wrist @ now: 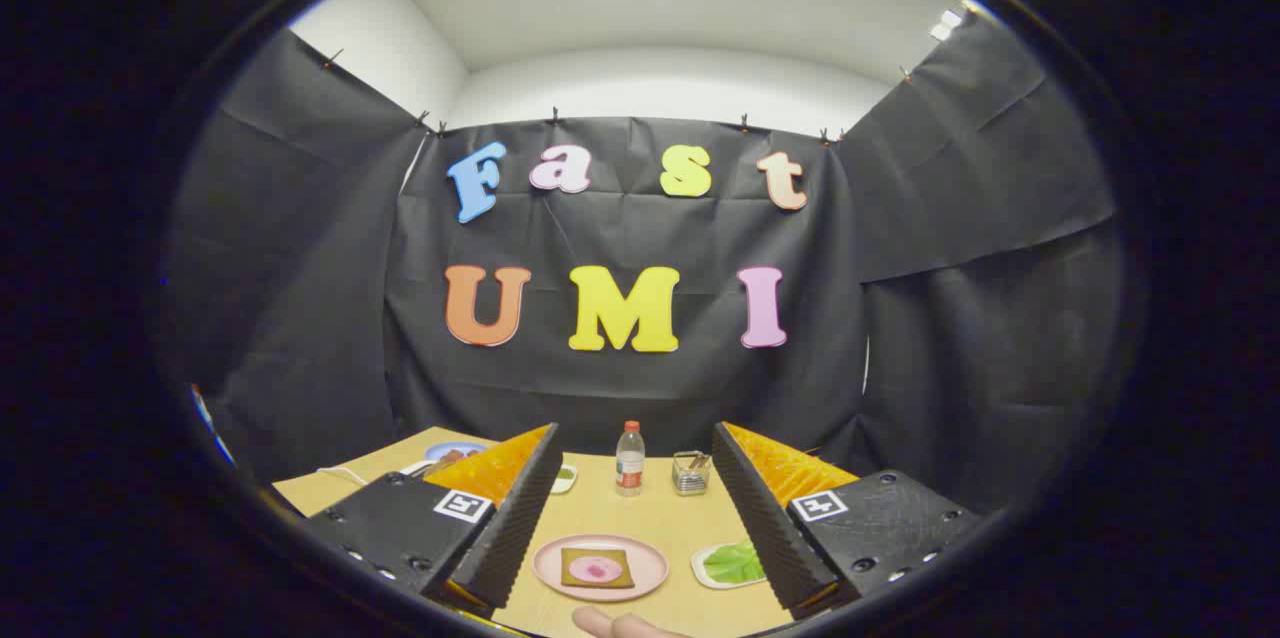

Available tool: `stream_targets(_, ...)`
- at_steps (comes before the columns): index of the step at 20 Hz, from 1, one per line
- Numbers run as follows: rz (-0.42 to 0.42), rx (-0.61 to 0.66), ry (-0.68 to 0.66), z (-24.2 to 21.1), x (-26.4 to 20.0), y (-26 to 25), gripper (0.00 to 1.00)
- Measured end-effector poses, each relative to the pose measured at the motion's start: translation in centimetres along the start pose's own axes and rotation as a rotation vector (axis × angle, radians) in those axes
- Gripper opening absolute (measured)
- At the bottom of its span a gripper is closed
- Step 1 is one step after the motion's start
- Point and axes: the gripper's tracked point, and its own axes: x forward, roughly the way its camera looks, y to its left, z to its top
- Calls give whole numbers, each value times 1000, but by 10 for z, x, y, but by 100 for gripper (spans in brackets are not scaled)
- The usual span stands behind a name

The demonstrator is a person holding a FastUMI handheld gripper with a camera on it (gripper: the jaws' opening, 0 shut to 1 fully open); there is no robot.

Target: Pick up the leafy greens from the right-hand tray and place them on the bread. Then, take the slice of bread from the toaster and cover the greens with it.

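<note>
I saw the wooden worktop [690, 518] stretching ahead to the booth's black cloth wall. My claw [637, 463] hung above it, spread wide and holding nothing. Between its fingers lay a pink plate [648, 568] carrying a slice of bread [575, 573] with a pink round on top. The leafy greens [735, 563] sat on a small white tray [703, 573], partly hidden behind the right finger. Beyond stood a bottle [630, 459] and a wire-looking holder [690, 473], too small to make out. The left finger covered most of a small dish [565, 478] and another plate [452, 451].
</note>
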Motion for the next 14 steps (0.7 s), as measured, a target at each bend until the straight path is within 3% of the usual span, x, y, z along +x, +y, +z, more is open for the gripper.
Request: stream_targets(14,-25,-11,28,-14,3,-33,93)
